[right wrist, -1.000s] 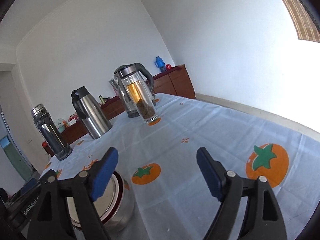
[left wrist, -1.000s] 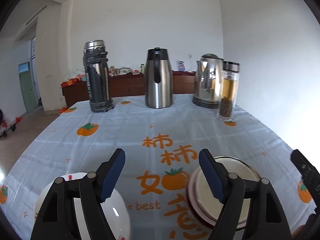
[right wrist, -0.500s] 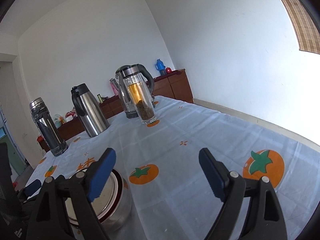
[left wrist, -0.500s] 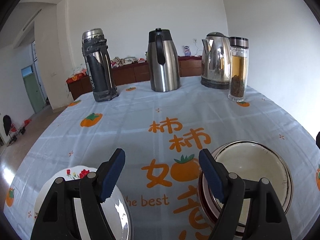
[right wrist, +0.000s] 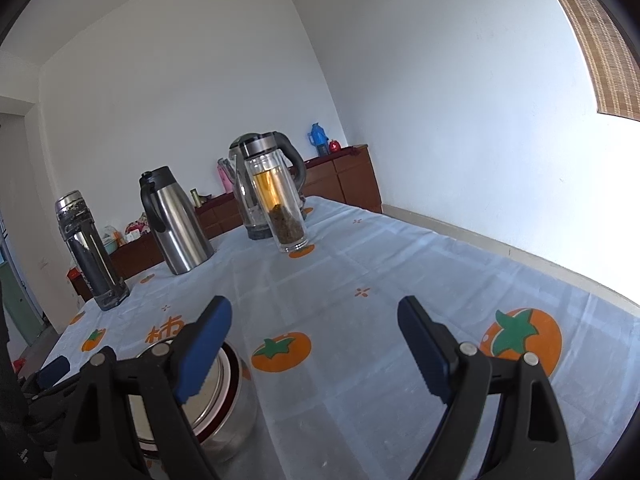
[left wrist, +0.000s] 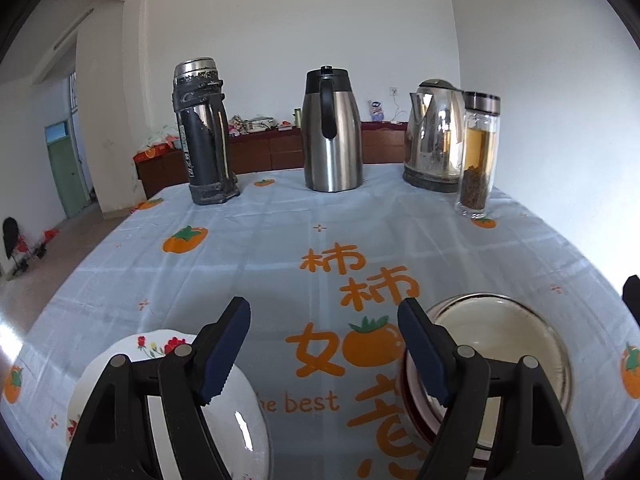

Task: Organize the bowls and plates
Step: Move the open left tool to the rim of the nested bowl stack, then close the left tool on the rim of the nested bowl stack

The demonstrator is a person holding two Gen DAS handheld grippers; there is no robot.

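A white plate with red flowers (left wrist: 244,412) lies at the near left of the table, partly under my left gripper's left finger. A stack of bowls (left wrist: 504,352), cream inside with a dark red rim, sits at the near right under the right finger. My left gripper (left wrist: 324,344) hangs open above the bare cloth between them, holding nothing. In the right wrist view the same bowl stack (right wrist: 224,396) sits under the left finger, and my right gripper (right wrist: 314,346) stands open over the cloth, with nothing between its fingers.
A dark flask (left wrist: 204,132), a steel jug (left wrist: 330,132), an electric kettle (left wrist: 434,136) and a glass tea bottle (left wrist: 478,156) stand along the far side of the table (left wrist: 280,240), which has a pale blue persimmon-print cloth. A wooden sideboard (left wrist: 272,152) runs behind. The table's right edge (right wrist: 560,276) nears a wall.
The left wrist view has tipped down a little, so the plate and bowl stack show more fully. The right gripper's jaws stand slightly wider. Both grippers hold nothing throughout.
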